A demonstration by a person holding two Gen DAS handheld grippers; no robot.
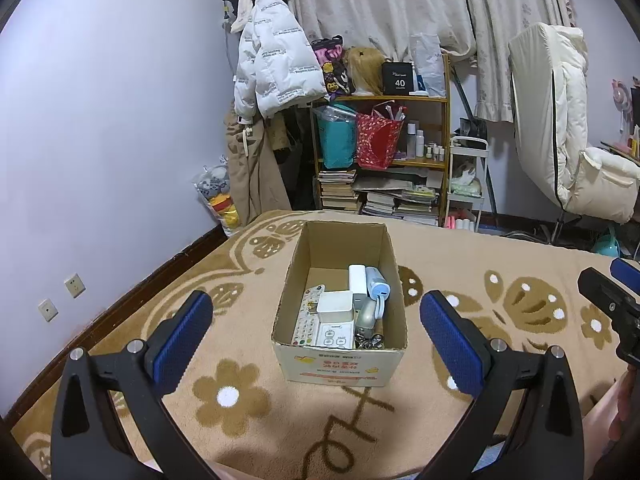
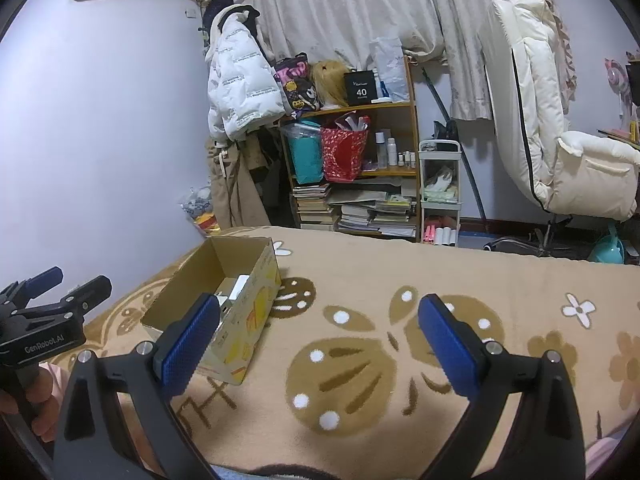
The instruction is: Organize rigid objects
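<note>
Looking through the left wrist camera, the left gripper (image 1: 316,316) hangs over the blanket (image 1: 460,248) with its 2 blue fingers (image 1: 184,336) spread wide. It holds nothing. Right between the fingers, a bit farther off, sits an open cardboard box (image 1: 340,364). The things to tidy are inside it. A long remote control (image 1: 307,316) lies along the left wall. A white cube charger (image 1: 335,307) sits beside it, and a white power bank (image 1: 357,278) lies behind that. A light blue gadget (image 1: 378,286) leans near the right wall, with a silver thing (image 1: 366,318) below it. A flat white device with buttons (image 1: 335,336) lies at the front. Some small metal bits are in the front corner, but they are too small to tell. No loose things show on the blanket around the box. At the right edge, a part of the right gripper (image 1: 612,304) peeks in.

Looking through the right wrist camera, the right gripper (image 2: 318,328) is wide open too and holds nothing. Only the brown flower blanket lies under it. The box sits to the left, partly behind the left blue finger (image 2: 188,344), and a little white shows inside. The left gripper is at the far left edge, and a hand (image 2: 40,408) holds its handle.

I think the job is nearly done or all done, since everything seen is in the box.
</note>
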